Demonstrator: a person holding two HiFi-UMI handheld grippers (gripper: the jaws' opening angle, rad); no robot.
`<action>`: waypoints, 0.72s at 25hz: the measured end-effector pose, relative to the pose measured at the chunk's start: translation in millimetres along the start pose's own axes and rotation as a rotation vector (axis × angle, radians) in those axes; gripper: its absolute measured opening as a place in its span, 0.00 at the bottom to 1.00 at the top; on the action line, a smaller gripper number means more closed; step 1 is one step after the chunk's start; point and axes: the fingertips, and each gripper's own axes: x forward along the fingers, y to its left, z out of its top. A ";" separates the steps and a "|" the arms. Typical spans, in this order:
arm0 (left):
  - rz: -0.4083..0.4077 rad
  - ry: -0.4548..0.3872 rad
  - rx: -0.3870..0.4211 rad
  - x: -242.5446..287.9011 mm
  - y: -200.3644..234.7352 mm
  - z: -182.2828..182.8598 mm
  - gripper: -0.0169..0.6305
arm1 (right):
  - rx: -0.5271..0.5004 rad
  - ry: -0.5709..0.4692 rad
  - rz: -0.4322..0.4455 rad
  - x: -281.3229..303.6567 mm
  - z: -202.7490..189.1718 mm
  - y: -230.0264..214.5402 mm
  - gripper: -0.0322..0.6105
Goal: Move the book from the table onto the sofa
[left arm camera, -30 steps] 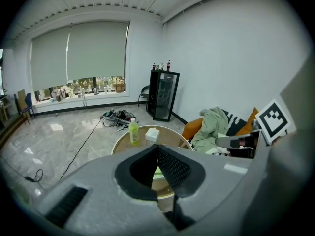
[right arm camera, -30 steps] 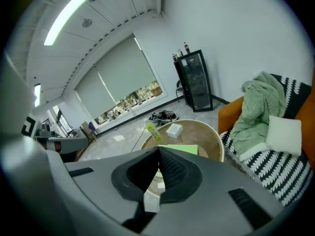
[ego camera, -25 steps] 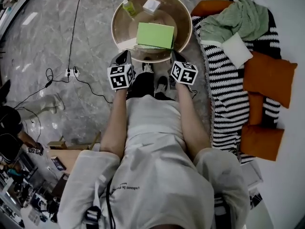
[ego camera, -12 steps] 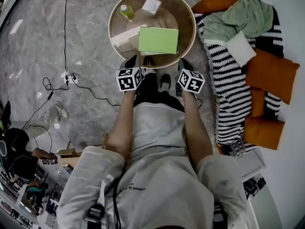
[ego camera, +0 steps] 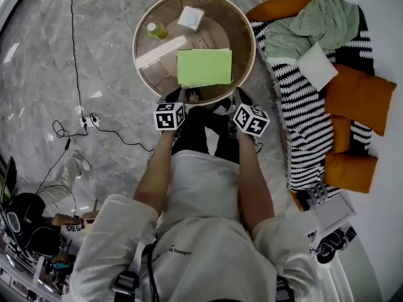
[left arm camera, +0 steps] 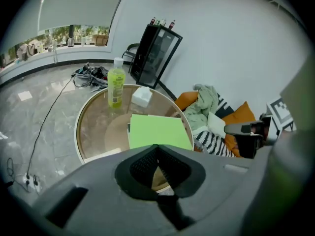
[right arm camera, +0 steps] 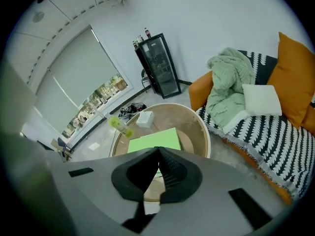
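One green book, flat on the round table, towards its near rim. Same table: one green bottle, one white box. Two grippers, left gripper and right gripper: jaws closed, nothing held, just short of the book. Sofa beside the table: one white pillow, one green blanket.

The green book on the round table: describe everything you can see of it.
The plain light-green rectangular book lies flat and closed on the round glass-topped table, towards the person's side. Its cover looks smooth and unmarked. The left gripper and right gripper, both shut, are clear of it.
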 end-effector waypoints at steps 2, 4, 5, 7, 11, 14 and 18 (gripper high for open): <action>0.008 0.032 -0.007 8.0 10.6 -14.1 0.04 | -0.018 0.017 0.012 9.5 -10.4 2.0 0.06; 0.013 0.055 -0.006 12.3 18.3 -25.8 0.04 | -0.051 0.045 0.024 18.2 -22.4 1.3 0.06; 0.012 0.063 -0.004 14.9 21.7 -29.5 0.04 | -0.059 0.055 0.028 23.2 -27.0 -0.9 0.06; 0.002 0.067 -0.013 22.8 30.0 -33.8 0.04 | -0.057 0.060 0.040 34.8 -33.0 -6.9 0.06; 0.006 0.078 -0.041 41.2 52.3 -40.6 0.04 | -0.063 0.076 0.040 56.2 -44.1 -20.0 0.06; 0.015 0.081 -0.038 53.5 59.3 -39.7 0.04 | -0.074 0.080 0.021 68.1 -44.0 -33.2 0.06; 0.009 0.074 -0.040 73.5 63.1 -32.6 0.04 | -0.078 0.077 0.010 89.9 -37.9 -48.4 0.06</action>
